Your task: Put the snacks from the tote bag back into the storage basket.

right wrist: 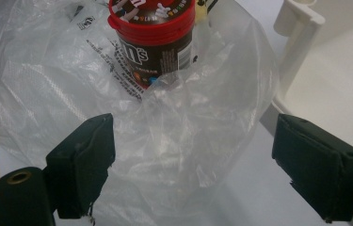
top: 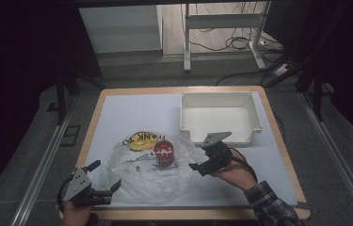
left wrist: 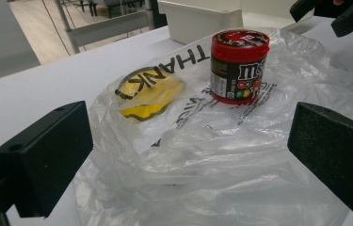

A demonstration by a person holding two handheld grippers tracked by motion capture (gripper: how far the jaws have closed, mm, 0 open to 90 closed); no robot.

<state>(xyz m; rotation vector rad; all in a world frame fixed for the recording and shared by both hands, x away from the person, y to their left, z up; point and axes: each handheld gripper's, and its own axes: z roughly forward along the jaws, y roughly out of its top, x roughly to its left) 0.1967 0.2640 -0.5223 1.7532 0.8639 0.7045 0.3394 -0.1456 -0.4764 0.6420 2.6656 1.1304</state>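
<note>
In the high view a clear plastic bag (top: pixel 153 172) lies crumpled in the lower middle of the frame on the desk (top: pixel 127 113), with a red-lidded candy jar (top: pixel 165 153) standing upright on it and a yellow printed patch (top: pixel 141 140) just above and to the left. The left gripper (top: pixel 102 176), at the lower left, has its fingers (left wrist: pixel 47 157) spread wide at the bag's near edge, gripping nothing. The right gripper (top: pixel 201 154), right of the jar and just below the white tray (top: pixel 257 113), has its fingers (right wrist: pixel 84 162) apart around a raised fold of the bag, not pressing it.
</note>
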